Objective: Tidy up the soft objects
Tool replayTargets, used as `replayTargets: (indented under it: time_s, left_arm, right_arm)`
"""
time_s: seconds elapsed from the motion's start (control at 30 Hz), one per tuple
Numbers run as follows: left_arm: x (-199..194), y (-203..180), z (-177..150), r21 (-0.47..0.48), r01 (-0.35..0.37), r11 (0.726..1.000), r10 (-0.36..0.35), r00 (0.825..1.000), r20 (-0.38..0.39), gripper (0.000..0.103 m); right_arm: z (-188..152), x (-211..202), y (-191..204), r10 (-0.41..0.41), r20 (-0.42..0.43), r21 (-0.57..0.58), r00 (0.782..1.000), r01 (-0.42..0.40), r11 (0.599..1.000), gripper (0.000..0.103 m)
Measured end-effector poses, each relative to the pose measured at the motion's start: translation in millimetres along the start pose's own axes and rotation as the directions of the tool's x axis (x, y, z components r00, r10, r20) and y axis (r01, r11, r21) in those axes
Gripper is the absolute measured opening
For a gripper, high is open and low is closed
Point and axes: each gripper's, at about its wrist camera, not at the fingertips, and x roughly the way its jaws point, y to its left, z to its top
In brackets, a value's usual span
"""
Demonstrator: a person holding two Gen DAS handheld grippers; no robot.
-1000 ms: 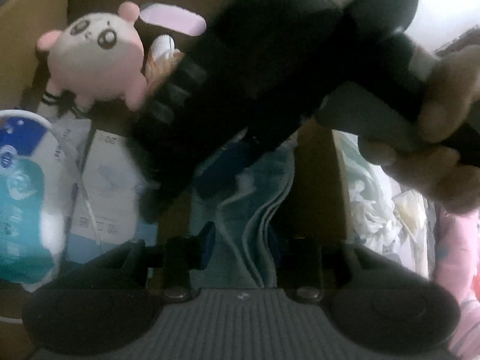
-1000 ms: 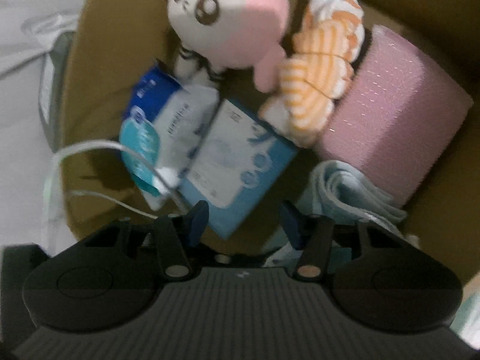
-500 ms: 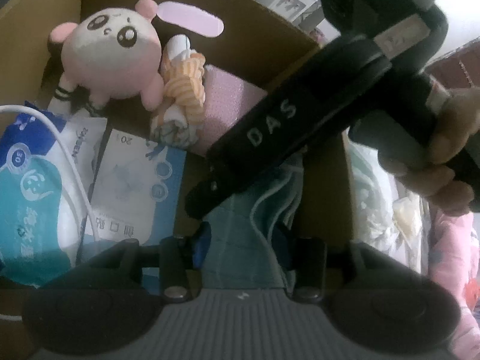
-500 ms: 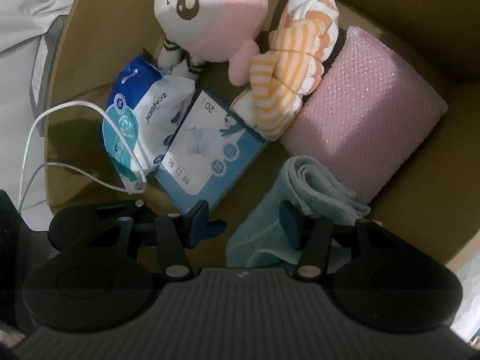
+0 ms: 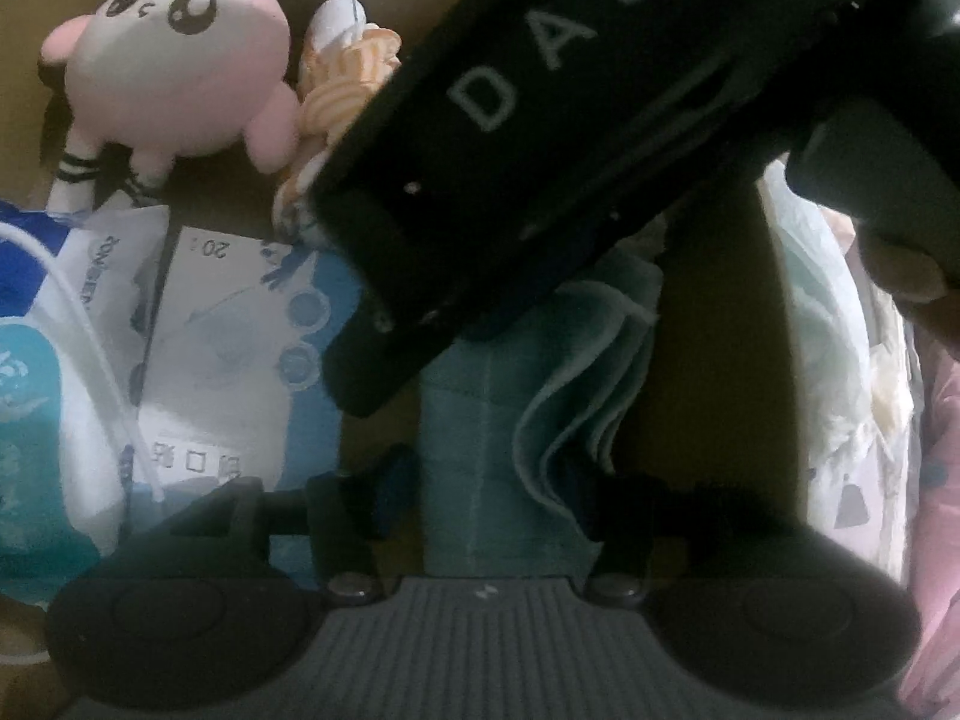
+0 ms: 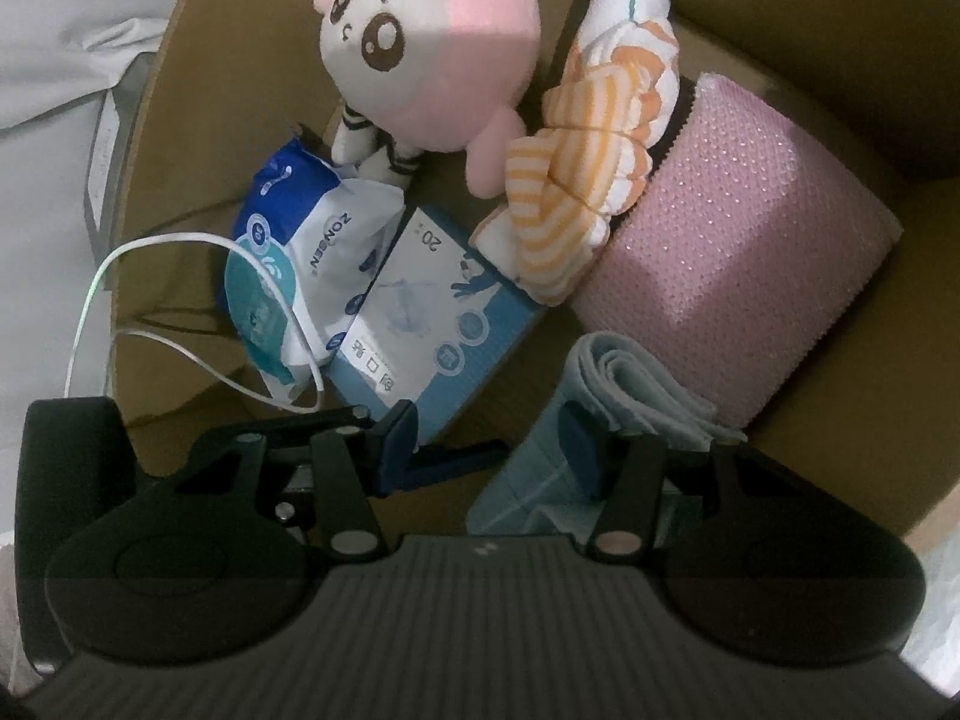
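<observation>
pink mat (image 6: 738,252) only in right view, hidden in left

I am holding my right gripper (image 6: 489,450) over the cardboard box (image 6: 840,30), its jaws standing apart, one beside the folded blue towel (image 6: 600,408). Lying in the box are a pink plush toy (image 6: 432,42), an orange-striped cloth (image 6: 588,180), a pink roll (image 6: 744,252), a wipes pack (image 6: 288,264) and a blue packet (image 6: 432,324). A white cable (image 6: 198,354) is looping over the wipes pack.
</observation>
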Motion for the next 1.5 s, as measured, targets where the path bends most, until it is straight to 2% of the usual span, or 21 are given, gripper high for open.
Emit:
replayTargets:
  time_s: [0.1,0.2,0.33,0.47,0.6,0.73,0.83,0.93,0.97,1.03,1.13,1.23,1.3,1.37,1.5]
  left_arm:
    - [1.8,-2.8,1.1,0.003,-0.013,1.0,0.013,1.0,0.004,0.053]
    - [3.3,-6.8,0.5,0.008,-0.057,0.998,0.057,0.998,0.001,0.035]
    - [4.3,-13.3,1.4,0.011,-0.075,0.997,0.076,0.997,-0.013,0.022]
    - [2.4,-15.6,2.1,0.004,-0.12,0.993,0.12,0.991,-0.051,0.02]
    - [-3.9,-11.9,-3.5,-0.014,-0.178,0.984,0.177,0.982,-0.068,0.019]
    - [-4.3,-8.7,-6.3,-0.028,-0.206,0.978,0.204,0.977,-0.069,0.021]
    - [-1.6,-11.7,-4.9,-0.038,-0.21,0.977,0.208,0.976,-0.065,0.028]
    - [-4.2,-13.1,-6.4,-0.056,-0.196,0.979,0.193,0.98,-0.041,0.033]
    - [-6.7,-13.1,-5.9,-0.061,-0.189,0.98,0.187,0.982,-0.032,0.035]
    - [-12.6,-13.8,-8.5,-0.07,-0.173,0.982,0.172,0.985,-0.014,0.047]
    - [-25.3,-19.9,-13.3,-0.081,-0.163,0.983,0.166,0.986,0.035,0.059]
    - [-44.1,-23.3,-17.6,-0.095,-0.162,0.982,0.17,0.982,0.086,0.067]
    - [-56.2,-32.0,-14.3,-0.122,-0.157,0.98,0.172,0.978,0.117,0.069]
    - [-73.5,-33.4,-17.1,-0.146,-0.156,0.977,0.178,0.972,0.154,0.071]
    - [-100.2,-50.5,-19.9,-0.186,-0.173,0.967,0.215,0.948,0.235,0.073]
  right_arm:
    - [-0.1,-2.1,-0.4,0.007,0.008,-0.002,1.0,-0.007,1.0,0.052]
    - [-1.3,-2.8,-0.1,0.018,0.018,0.004,1.0,-0.018,1.0,0.053]
    - [-3.3,1.1,0.5,0.027,0.023,0.007,0.999,-0.028,1.0,0.053]
    - [-6.1,10.1,2.2,0.044,0.019,0.016,0.999,-0.044,0.999,0.053]
    - [-8.9,18.5,7.9,0.069,0.017,0.015,0.997,-0.07,0.997,0.053]
    - [-9.3,24.3,11.0,0.1,0.021,0.022,0.995,-0.1,0.995,0.054]
    - [-9.7,21.0,10.0,0.126,0.055,0.029,0.99,-0.128,0.991,0.058]
    - [-11.7,2.1,7.9,0.168,0.131,0.01,0.977,-0.171,0.985,0.067]
    - [-13.3,-7.5,3.6,0.188,0.158,0.004,0.969,-0.191,0.982,0.07]
    - [-16.6,-25.5,-2.1,0.221,0.212,-0.001,0.952,-0.226,0.974,0.073]
    - [-24.5,-51.2,-12.8,0.259,0.296,0.006,0.919,-0.273,0.962,0.075]
    - [-39.2,-73.3,-27.1,0.283,0.373,0.022,0.884,-0.313,0.95,0.077]
    - [-52.8,-85.7,-35.4,0.316,0.423,0.026,0.849,-0.36,0.933,0.077]
    - [-63.3,-95.2,-42.7,0.32,0.466,0.041,0.825,-0.382,0.923,0.08]
    - [-96.5,-123.3,-68.8,0.372,0.565,0.032,0.736,-0.47,0.882,0.08]
